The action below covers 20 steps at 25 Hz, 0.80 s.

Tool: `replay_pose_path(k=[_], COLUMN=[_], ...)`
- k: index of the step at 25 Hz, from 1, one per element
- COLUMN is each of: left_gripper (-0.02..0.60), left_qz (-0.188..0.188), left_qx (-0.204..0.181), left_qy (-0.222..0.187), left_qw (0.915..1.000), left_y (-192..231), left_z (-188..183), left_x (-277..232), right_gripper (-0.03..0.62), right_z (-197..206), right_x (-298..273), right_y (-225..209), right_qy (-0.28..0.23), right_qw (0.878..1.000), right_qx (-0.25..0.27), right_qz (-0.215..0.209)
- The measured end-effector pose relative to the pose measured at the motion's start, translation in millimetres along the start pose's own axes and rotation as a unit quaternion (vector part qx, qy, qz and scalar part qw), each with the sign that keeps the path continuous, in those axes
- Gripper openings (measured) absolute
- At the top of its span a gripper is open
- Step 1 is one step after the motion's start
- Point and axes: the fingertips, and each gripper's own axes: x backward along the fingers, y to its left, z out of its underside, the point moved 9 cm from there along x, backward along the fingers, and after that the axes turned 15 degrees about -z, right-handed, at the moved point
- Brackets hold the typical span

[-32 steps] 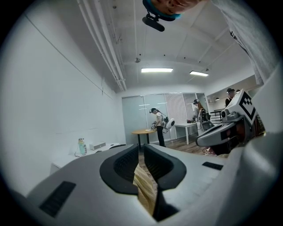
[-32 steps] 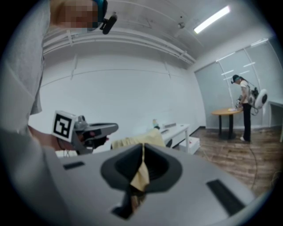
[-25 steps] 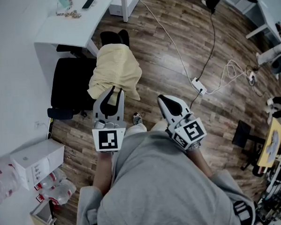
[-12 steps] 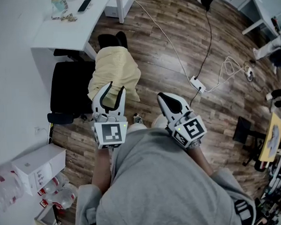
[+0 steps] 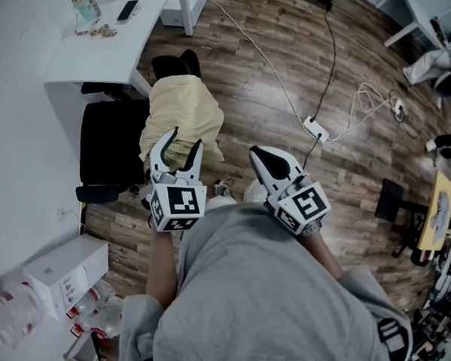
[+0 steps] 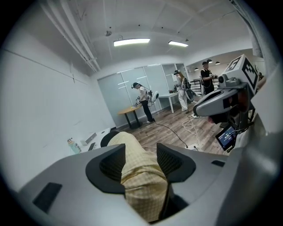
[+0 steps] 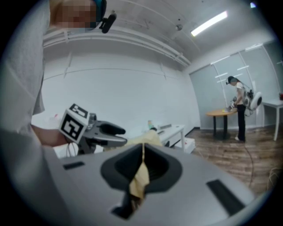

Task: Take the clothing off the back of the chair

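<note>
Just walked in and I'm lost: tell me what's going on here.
A person with a gripper in each hand faces a pale yellow checked garment draped over the back of a black office chair. The left gripper has just been opening its jaws; the cloth shows between them, not pinched. The right gripper is shut, off to the side. Nothing is lifted yet.

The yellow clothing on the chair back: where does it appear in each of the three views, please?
Head view: yellow clothing, upper centre-left, draped over the black chair.
Left gripper view: bottom centre, large and close.
Right gripper view: thin yellow strip, low centre.
Shared landmark: the white desk beside the chair, in all three.
</note>
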Motion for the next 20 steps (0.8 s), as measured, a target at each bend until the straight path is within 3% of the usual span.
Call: replay_pose_path(k=[6,14,20], left_gripper=[0.256,0.255,0.192], left_qz=[0.024,0.025,0.016], left_qx=[-0.022,-0.07,-0.087], left_qy=[0.031,0.052,0.061], left_qw=[0.999,0.9959,0.9942], left_y=[-2.2,-11.0,-9.8], left_z=[6.6,12.2,15.4], left_x=[-15.4,-27.3,-30.6], right_gripper=[0.035,0.035,0.035], right_z=[0.4,3.5,6.6], right_x=[-7.0,-12.3,-10.8], right_y=[-1.0,0.0,0.2], right_qy=[0.005,0.011,0.01], right_qw=[1.0,1.0,1.0], right_qx=[0.0,-0.003,-0.004], right_qz=[-0.003,-0.001,0.007])
